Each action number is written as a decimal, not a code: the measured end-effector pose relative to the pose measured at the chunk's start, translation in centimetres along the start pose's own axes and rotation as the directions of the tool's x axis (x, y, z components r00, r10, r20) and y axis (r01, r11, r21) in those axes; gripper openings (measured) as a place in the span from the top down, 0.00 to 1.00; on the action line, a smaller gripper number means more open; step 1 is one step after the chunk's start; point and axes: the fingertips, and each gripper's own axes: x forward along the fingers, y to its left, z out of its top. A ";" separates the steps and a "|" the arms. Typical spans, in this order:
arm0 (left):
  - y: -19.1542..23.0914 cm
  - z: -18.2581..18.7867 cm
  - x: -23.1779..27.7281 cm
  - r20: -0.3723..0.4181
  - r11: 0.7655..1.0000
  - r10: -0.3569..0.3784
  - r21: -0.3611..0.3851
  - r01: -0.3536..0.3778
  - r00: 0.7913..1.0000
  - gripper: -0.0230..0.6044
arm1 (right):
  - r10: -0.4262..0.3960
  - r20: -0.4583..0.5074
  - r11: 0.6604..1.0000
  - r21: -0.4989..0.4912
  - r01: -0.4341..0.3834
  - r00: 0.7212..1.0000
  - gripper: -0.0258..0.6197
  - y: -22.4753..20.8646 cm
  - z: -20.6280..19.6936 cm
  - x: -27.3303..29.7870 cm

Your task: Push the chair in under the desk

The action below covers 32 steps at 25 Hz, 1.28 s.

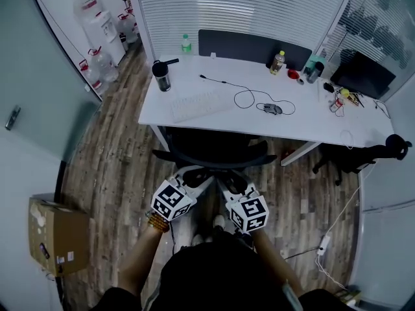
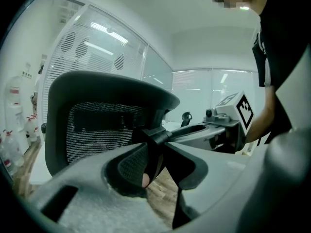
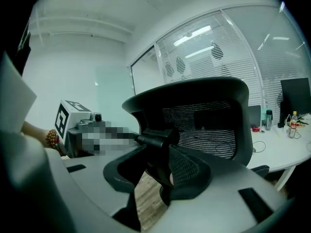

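Observation:
A black mesh office chair (image 1: pixel 211 151) stands at the white desk (image 1: pixel 311 125) with its seat partly under the desktop. The person stands behind it, and both grippers reach the top middle of its back. My left gripper (image 1: pixel 192 177) (image 2: pixel 154 154) is shut on the black upright bar below the mesh headrest (image 2: pixel 97 125), pads on either side of it. My right gripper (image 1: pixel 235 181) (image 3: pixel 156 164) grips the same bar from the other side, and the headrest (image 3: pixel 209 125) looms just beyond it. Each gripper's marker cube shows in the other's view.
On the desk lie a keyboard (image 1: pixel 201 105), a mouse (image 1: pixel 272 109) with its cable, a black flask (image 1: pixel 162 75) and bottles. A second dark chair (image 1: pixel 363 154) stands at the right. A cardboard box (image 1: pixel 57 235) sits at the left wall, and water jugs (image 1: pixel 97 28) stand at the far left.

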 end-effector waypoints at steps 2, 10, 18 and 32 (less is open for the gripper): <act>0.2 0.1 0.0 0.005 1.000 0.009 -0.007 -0.009 1.000 0.79 | 0.002 0.000 1.000 0.003 -0.002 1.000 0.77 -0.1 0.1 0.1; 0.8 0.3 -0.5 0.014 0.999 0.039 -0.024 -0.039 0.999 0.79 | 0.021 -0.010 1.000 -0.005 -0.021 1.000 0.74 0.2 0.4 0.8; 0.1 -0.2 -1.4 0.039 0.996 0.090 0.006 -0.090 0.995 0.78 | 0.018 -0.034 0.998 -0.055 -0.020 0.999 0.73 1.1 0.0 0.3; -0.4 3.2 -6.6 0.164 0.956 0.233 0.145 -0.257 0.959 0.77 | -0.088 -0.009 0.946 -0.315 0.080 0.996 0.75 2.8 2.8 -3.6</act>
